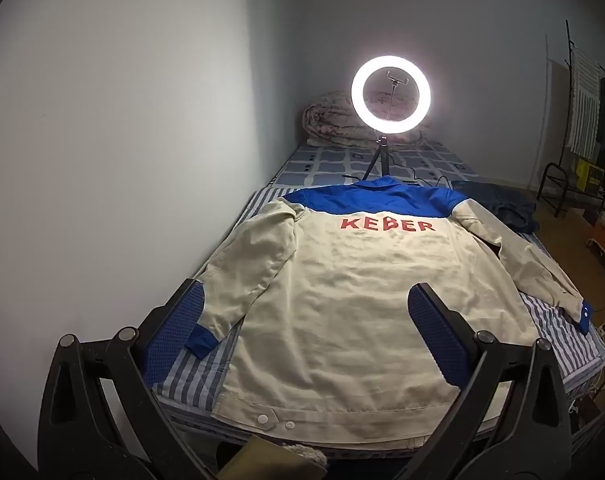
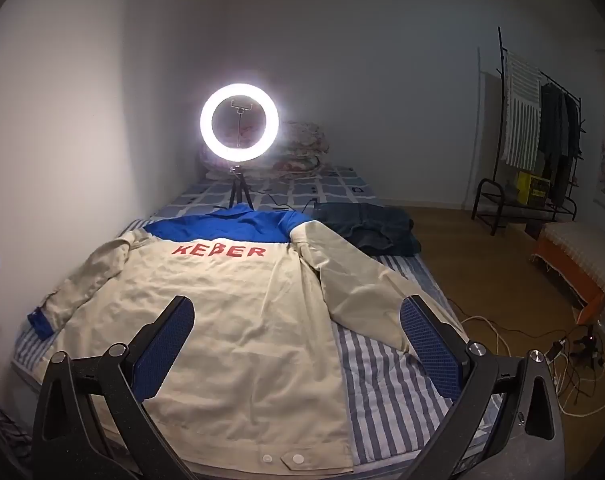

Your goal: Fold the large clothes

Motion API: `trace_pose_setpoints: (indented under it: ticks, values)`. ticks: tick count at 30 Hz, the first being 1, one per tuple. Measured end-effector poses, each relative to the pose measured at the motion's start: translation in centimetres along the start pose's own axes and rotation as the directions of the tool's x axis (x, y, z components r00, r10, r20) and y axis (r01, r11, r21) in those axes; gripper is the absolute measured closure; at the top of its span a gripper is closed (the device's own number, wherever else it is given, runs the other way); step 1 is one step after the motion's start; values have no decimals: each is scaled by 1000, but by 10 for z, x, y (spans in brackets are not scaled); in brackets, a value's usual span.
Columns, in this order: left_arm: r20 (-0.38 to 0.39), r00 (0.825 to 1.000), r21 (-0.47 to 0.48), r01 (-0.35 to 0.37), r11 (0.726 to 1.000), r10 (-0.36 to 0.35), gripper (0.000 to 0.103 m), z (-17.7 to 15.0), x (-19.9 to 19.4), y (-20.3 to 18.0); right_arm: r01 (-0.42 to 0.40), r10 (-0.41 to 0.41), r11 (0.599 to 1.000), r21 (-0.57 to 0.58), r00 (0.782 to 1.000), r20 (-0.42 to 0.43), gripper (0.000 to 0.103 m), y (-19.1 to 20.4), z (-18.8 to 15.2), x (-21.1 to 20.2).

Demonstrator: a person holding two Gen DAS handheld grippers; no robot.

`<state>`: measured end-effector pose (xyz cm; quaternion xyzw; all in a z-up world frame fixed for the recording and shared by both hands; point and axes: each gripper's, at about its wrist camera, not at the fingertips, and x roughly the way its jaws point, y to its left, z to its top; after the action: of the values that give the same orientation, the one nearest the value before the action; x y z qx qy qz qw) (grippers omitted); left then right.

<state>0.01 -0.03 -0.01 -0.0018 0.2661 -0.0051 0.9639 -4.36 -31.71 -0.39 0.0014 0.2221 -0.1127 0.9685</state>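
Left gripper (image 1: 304,312) and right gripper (image 2: 298,324): black angular linkage arms with round silver pivot screws. Each finger carries a blue, dot-textured pad (image 1: 436,332) on its inner face.

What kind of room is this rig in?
Likely a bedroom: a bed with a blue-and-white striped sheet, a rolled floral quilt at its far end, and a black clothes rack hung with garments by the wall.

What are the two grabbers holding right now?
Nothing. The left gripper and the right gripper are both wide open above the jacket, which lies flat on the bed.
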Motion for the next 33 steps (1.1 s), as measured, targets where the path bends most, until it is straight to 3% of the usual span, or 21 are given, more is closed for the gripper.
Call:
trace_pose_setpoints:
  ticks: [33]
  values:
    - [39,999,26,-13,1000,12,0,8,-8,-9,-2,2,1000,12,1000,10,1,-5,5,-5]
